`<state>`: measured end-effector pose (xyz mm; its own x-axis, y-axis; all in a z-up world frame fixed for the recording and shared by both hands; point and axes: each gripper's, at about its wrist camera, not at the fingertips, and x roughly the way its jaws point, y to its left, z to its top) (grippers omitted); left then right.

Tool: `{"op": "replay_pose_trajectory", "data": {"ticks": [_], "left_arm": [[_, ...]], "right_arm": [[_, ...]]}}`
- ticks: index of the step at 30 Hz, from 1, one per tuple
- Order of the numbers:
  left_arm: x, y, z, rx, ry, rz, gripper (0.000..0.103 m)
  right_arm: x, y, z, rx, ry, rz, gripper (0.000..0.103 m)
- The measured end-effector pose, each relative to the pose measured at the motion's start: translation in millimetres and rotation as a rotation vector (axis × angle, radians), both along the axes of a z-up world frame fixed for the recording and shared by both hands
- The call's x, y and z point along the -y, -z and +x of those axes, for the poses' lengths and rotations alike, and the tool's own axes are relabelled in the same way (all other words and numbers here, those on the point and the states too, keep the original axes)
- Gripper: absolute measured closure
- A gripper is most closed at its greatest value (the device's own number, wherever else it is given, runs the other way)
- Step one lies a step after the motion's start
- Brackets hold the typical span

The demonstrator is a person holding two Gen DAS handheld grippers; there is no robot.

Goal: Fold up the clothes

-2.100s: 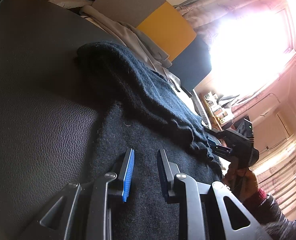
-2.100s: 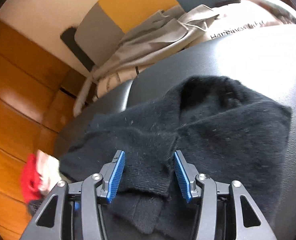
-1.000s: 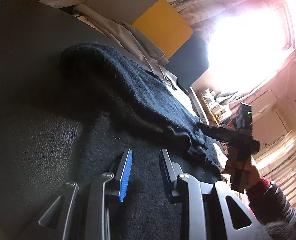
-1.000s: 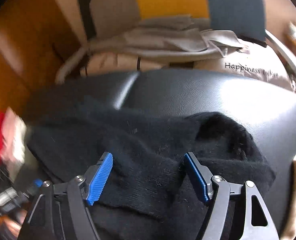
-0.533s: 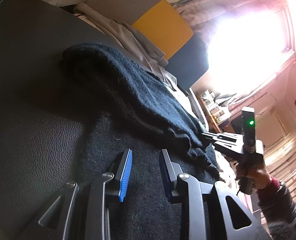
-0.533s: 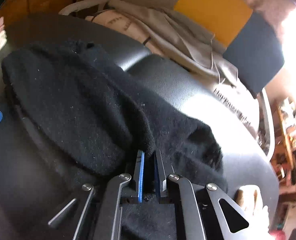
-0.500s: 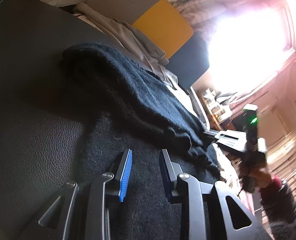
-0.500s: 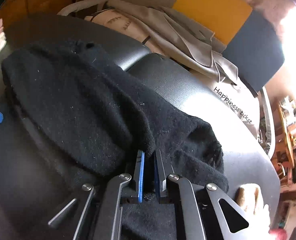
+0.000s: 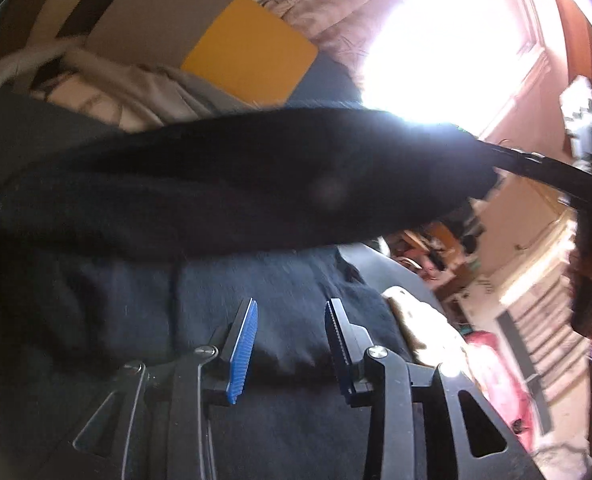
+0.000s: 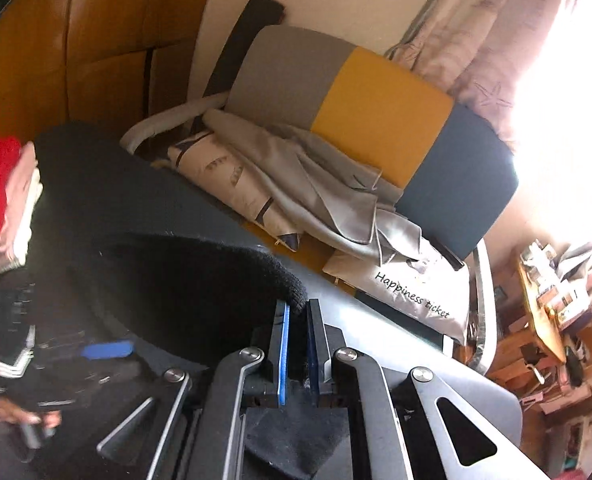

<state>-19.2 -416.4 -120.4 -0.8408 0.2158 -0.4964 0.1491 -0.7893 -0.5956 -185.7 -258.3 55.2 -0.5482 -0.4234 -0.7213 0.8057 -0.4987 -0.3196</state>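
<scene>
Black fuzzy knit sweater (image 9: 232, 184) fills the middle of the left wrist view, its upper fold stretching as a dark band from the left edge to the right, where the right gripper (image 9: 495, 156) pinches its tip at the upper right. Lower layers of the knit lie on the dark leather surface (image 9: 12, 120) beneath the left gripper (image 9: 290, 344) at bottom centre. Its jaws stand partly apart and are opening, with knit below them but nothing pressed by the blue pads.

In the right wrist view, the right gripper (image 10: 297, 344) at lower centre is clamped shut on the sweater's (image 10: 184, 280) ribbed edge, which arcs away to the left. A grey, yellow and blue cushion (image 10: 359, 120) sits upper centre above crumpled beige cloth (image 10: 303, 184). The left gripper's blue pad (image 10: 108, 349) shows blurred at lower left.
</scene>
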Motion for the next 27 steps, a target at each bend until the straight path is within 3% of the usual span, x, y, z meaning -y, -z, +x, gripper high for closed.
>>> {"op": "replay_pose_trajectory", "data": {"ticks": [2, 6, 14, 17, 20, 23, 25, 27], "left_arm": [[15, 5, -7, 0.051, -0.056, -0.048, 0.068], [51, 19, 18, 0.095, -0.121, -0.049, 0.068], [50, 30, 69, 0.152, -0.077, -0.09, 0.068], [48, 27, 86, 0.155, -0.076, -0.087, 0.068], [53, 22, 103, 0.147, -0.104, -0.069, 0.068], [61, 9, 107, 0.118, -0.125, -0.077, 0.068], [62, -5, 93, 0.078, -0.121, -0.098, 0.067], [58, -16, 74, 0.043, -0.1, -0.116, 0.067]], "right_arm": [[-11, -2, -8, -0.001, 0.032, -0.004, 0.095], [-50, 23, -40, 0.019, 0.158, 0.021, 0.095], [-111, 163, -100, 0.25, 0.392, 0.124, 0.095], [-121, 198, -105, 0.312, 0.432, 0.09, 0.093], [-126, 206, -101, 0.297, 0.434, 0.086, 0.087], [-133, 196, -93, 0.217, 0.449, 0.101, 0.071], [-140, 182, -89, 0.197, 0.462, 0.044, 0.071], [-143, 165, -83, 0.251, 0.429, -0.08, 0.069]]}}
